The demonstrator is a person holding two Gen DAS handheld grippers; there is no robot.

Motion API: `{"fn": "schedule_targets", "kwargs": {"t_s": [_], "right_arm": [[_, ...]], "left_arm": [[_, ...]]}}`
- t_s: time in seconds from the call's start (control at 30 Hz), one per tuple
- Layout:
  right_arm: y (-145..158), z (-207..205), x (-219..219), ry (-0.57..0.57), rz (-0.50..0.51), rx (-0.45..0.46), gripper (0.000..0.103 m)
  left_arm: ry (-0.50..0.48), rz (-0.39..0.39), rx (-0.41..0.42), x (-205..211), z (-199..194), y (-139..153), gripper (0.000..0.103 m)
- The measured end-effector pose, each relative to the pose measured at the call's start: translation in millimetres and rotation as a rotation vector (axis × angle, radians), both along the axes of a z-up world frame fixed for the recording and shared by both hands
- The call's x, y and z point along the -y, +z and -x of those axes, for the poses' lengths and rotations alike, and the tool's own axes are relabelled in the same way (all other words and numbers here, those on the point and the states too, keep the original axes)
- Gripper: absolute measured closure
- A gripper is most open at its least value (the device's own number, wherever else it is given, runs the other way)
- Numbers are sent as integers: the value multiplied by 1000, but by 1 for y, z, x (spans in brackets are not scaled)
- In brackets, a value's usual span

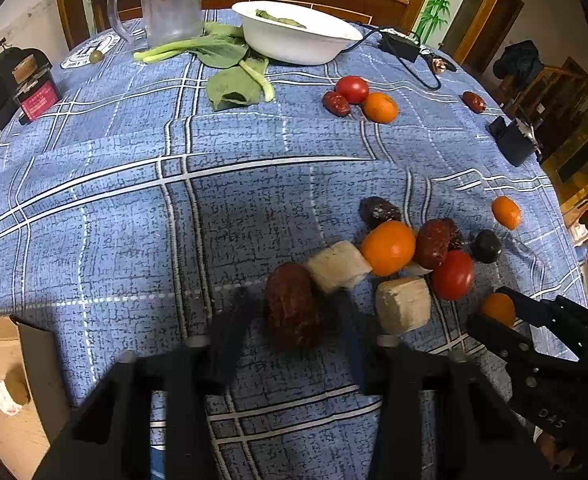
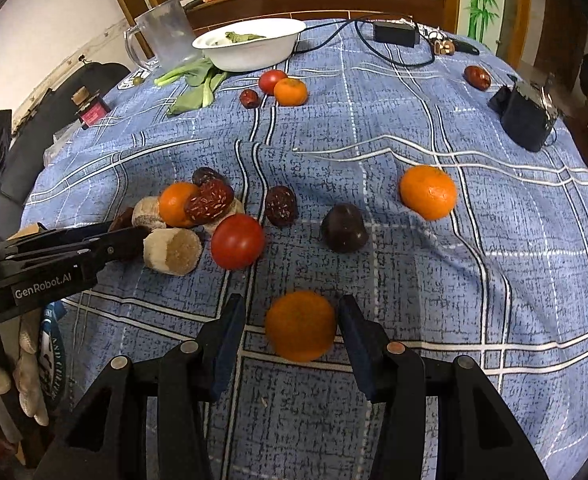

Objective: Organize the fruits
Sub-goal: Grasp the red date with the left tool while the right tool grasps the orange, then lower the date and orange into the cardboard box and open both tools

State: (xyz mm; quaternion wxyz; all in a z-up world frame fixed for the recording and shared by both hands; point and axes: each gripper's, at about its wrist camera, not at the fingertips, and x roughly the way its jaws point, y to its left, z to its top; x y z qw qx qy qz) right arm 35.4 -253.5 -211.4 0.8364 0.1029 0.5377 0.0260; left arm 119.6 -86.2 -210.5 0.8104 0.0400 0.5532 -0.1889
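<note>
Blue checked cloth (image 1: 106, 184) is covering the table, and fruit is lying scattered over it. Left gripper (image 1: 292, 312) is pointing down over a red jujube (image 1: 292, 306), its jaws sitting on either side of the fruit; whether the pads are pressing on it I cannot tell, as the fingers are blurred. At the jujube's one o'clock a pale cut chunk (image 1: 337, 266) is touching it, with an orange mandarin (image 1: 387, 248) and a red tomato (image 1: 452, 275) clustered further toward two o'clock. Right gripper (image 2: 294, 330) is straddling a small mandarin (image 2: 300, 325), jaws spread with a slight gap showing on each side. At that mandarin's twelve o'clock a dark plum-like fruit (image 2: 343, 229) is lying apart. White bowl (image 1: 294, 36) is standing at the table's far edge.
</note>
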Motion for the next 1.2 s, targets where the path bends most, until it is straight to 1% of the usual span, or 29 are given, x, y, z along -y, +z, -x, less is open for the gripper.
{"fn": "schedule_targets", "kwargs": {"t_s": [0.07, 0.13, 0.27, 0.47, 0.6, 0.7, 0.77, 0.8, 0.87, 0.97, 1.07, 1.13, 1.2], "right_arm": [[0, 0, -2, -1, 38, 5, 64], [0, 2, 0, -6, 36, 12, 67], [1, 4, 6, -25, 8, 9, 69], [14, 16, 10, -23, -25, 25, 69], [27, 23, 7, -10, -70, 44, 69], [37, 25, -4, 18, -122, 64, 69], [44, 24, -20, 50, -169, 77, 69], [47, 23, -29, 66, -183, 83, 69], [56, 22, -54, 112, -211, 94, 68], [68, 19, -92, 177, -241, 99, 68], [79, 14, -142, 256, -233, 103, 68], [82, 8, -179, 313, -250, 90, 68], [82, 3, -216, 370, -263, 77, 68]], "left_arm": [[7, -10, 6, 1, 1, 0, 77], [22, 3, -2, -1, 2, 1, 77], [50, 30, 2, -7, 5, 10, 77], [105, 86, 41, -22, 21, 43, 77], [167, 108, 79, -45, 44, 67, 77], [230, 89, 105, -73, 65, 81, 77], [271, 78, 105, -92, 73, 84, 77], [302, 62, 106, -108, 79, 85, 77], [339, 45, 105, -131, 86, 86, 77], [402, 42, 96, -175, 92, 83, 77], [460, 33, 73, -221, 94, 72, 77], [477, 30, 53, -244, 93, 67, 77], [491, 9, 43, -264, 94, 60, 77]]}}
